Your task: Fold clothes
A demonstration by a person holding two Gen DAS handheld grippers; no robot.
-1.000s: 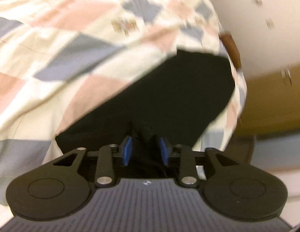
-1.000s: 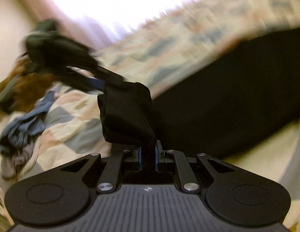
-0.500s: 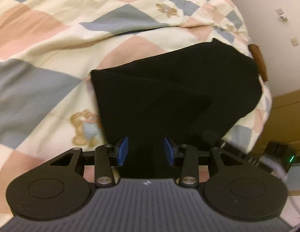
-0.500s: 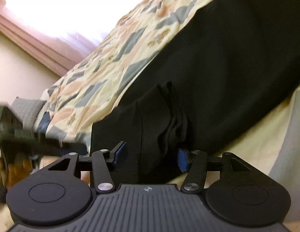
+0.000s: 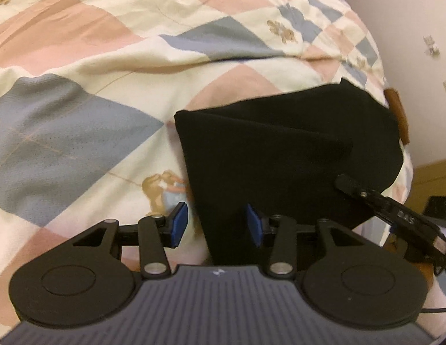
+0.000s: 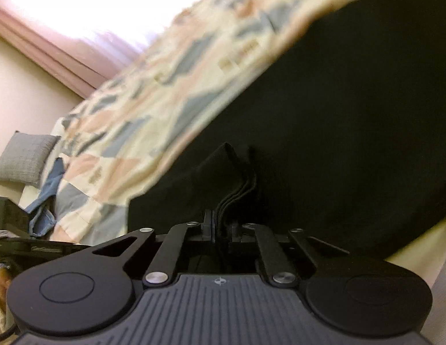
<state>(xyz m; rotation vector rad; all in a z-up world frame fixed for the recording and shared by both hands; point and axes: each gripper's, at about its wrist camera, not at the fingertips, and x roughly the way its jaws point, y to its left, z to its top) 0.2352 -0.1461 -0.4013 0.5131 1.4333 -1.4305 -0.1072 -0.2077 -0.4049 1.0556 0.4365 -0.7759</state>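
Now I'm mid-fold on the black garment (image 5: 280, 155) lying on the patchwork quilt (image 5: 108, 86). My right gripper (image 6: 221, 227) is clenched on a bunched, layered edge; my left gripper (image 5: 215, 224) is opening, jaws straddling the near corner without pressing it. Next, I judge, comes carrying that edge over. The garment's long axis seems to run from 7 toward 1 o'clock.

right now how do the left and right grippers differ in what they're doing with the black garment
The left gripper has its blue pads apart and opening, with the black garment edge lying between them unpinched; the right gripper is shut on a bunched fold of it. The left gripper's blue pads show plainly; the right gripper's are hidden by cloth. Both work the same garment on the patchwork quilt.
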